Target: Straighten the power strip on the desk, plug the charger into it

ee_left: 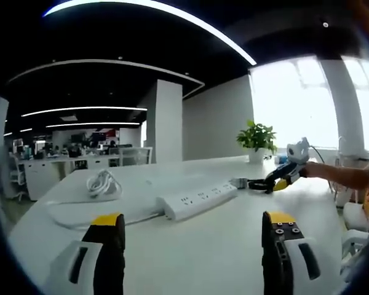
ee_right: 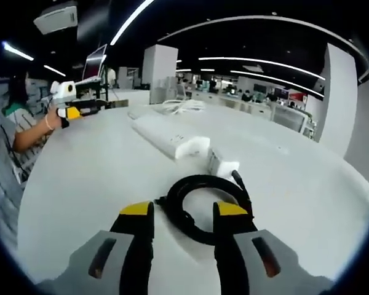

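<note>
Closest in the right gripper view: a black coiled cable (ee_right: pixel 204 206) lying flat on the white table (ee_right: pixel 86 178), looped right in front of the right tongs (ee_right: pixel 183 216). Tongs parted, tips either side of the coil's near edge, not clamped on anything; can't tell if actually touching. Just past the coil, a small white charger (ee_right: pixel 220 163), sitting right by the end of the white power strip (ee_right: pixel 169 137), which runs off at an angle toward a bundled white cord (ee_right: pixel 183 106).

Over in the left gripper view, left tongs (ee_left: pixel 194 230) wide open, holding nothing, hovering over bare table with the power strip (ee_left: pixel 198 200) ahead. Nothing in between. White cord bundle (ee_left: pixel 104 183) off to the side, potted plant (ee_left: pixel 256 140) further back by the bright window. Beyond that, open office with desks, a white pillar, long ceiling light strips.
</note>
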The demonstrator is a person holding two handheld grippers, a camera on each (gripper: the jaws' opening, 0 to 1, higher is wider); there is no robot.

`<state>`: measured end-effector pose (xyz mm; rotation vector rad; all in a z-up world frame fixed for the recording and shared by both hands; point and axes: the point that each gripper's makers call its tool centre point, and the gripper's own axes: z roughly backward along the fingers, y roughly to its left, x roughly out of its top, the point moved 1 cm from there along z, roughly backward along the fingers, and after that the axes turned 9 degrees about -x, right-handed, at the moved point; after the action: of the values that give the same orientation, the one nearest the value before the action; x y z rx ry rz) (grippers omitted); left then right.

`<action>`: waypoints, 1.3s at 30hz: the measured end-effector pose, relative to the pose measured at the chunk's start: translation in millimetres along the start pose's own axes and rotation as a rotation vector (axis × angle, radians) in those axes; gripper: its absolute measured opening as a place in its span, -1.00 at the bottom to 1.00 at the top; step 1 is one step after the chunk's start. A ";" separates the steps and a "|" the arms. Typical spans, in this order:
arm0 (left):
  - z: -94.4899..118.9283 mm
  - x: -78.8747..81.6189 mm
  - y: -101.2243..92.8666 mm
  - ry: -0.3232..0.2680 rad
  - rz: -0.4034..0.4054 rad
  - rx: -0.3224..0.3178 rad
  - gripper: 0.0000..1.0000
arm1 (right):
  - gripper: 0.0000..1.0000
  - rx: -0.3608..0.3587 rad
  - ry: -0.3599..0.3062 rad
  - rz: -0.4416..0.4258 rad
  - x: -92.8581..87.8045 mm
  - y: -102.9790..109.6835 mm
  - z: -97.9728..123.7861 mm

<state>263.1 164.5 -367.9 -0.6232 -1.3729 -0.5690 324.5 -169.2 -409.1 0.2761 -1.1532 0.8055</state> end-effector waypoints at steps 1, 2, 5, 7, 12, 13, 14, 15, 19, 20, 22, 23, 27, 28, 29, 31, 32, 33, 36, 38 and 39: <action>-0.1 0.0 -0.3 0.000 0.000 -0.001 0.88 | -0.25 0.005 0.006 0.004 -0.5 0.8 0.0; -0.3 -0.2 -0.9 0.001 -0.001 -0.001 0.87 | -0.25 0.011 0.013 0.012 -1.3 1.6 -0.1; -0.4 -0.2 -3.5 -0.001 -0.011 -0.007 0.86 | -0.26 0.027 0.022 0.008 -1.8 2.0 0.1; -0.8 0.0 -5.0 -0.004 -0.016 -0.007 0.86 | -0.30 0.029 0.024 0.001 -1.6 1.5 -0.1; -2.6 -0.2 -5.3 -0.003 -0.013 -0.010 0.85 | -0.36 0.041 0.047 0.022 -2.9 -0.4 -0.3; -2.8 -0.2 -5.1 -0.003 -0.015 -0.011 0.85 | -0.36 0.045 0.053 0.030 -3.2 -0.2 -0.3; -2.9 -0.3 -5.2 -0.002 -0.015 -0.011 0.85 | -0.36 0.048 0.062 0.041 -3.7 0.2 -0.2; -3.0 -0.3 -5.5 -0.003 -0.014 -0.010 0.85 | -0.36 0.051 0.073 0.057 -4.1 0.5 -0.5; -3.0 -1.4 -5.1 0.000 -0.016 -0.007 0.84 | -0.37 0.061 0.096 0.077 -4.9 1.6 -1.2; -2.9 -1.5 -5.0 0.000 -0.018 -0.006 0.84 | -0.37 0.063 0.101 0.079 -5.3 2.0 -1.3; -2.9 -1.7 -5.1 -0.003 -0.013 -0.006 0.84 | -0.37 0.070 0.107 0.087 -5.8 2.8 -1.3; -2.9 -1.8 -5.5 -0.004 -0.011 -0.008 0.84 | -0.37 0.072 0.111 0.088 -6.0 2.9 -1.3; -3.1 -2.7 -5.2 0.004 -0.017 -0.007 0.84 | -0.40 0.083 0.124 0.091 -6.1 2.3 -1.5; -3.1 -2.7 -5.1 0.006 -0.017 -0.008 0.84 | -0.40 0.087 0.129 0.093 -6.3 2.2 -1.4; -3.1 -2.4 -5.0 0.005 -0.018 -0.009 0.84 | -0.41 0.094 0.133 0.098 -6.3 2.1 -1.3; -3.1 -1.8 -4.5 0.003 -0.017 -0.008 0.84 | -0.42 0.102 0.141 0.098 -6.4 1.3 -1.6; -3.1 -1.6 -4.2 0.003 -0.017 -0.008 0.84 | -0.42 0.107 0.145 0.098 -6.5 1.3 -1.8; -3.2 -1.5 -3.9 0.002 -0.017 -0.008 0.84 | -0.43 0.110 0.149 0.099 -6.4 1.3 -1.8; -3.2 -1.1 -3.4 0.002 -0.017 -0.006 0.84 | -0.45 0.127 0.167 0.115 -6.5 3.3 -1.0; -3.2 -1.9 -3.4 0.008 -0.018 -0.007 0.84 | -0.48 0.137 0.181 0.128 -7.2 3.6 -0.2; -3.1 -2.2 -3.0 0.010 -0.021 -0.004 0.84 | -0.50 0.141 0.184 0.136 -7.1 3.7 -0.2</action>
<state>263.0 160.2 -370.1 -0.6098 -1.3705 -0.5910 320.9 -169.5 -416.2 0.2360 -0.9509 1.0129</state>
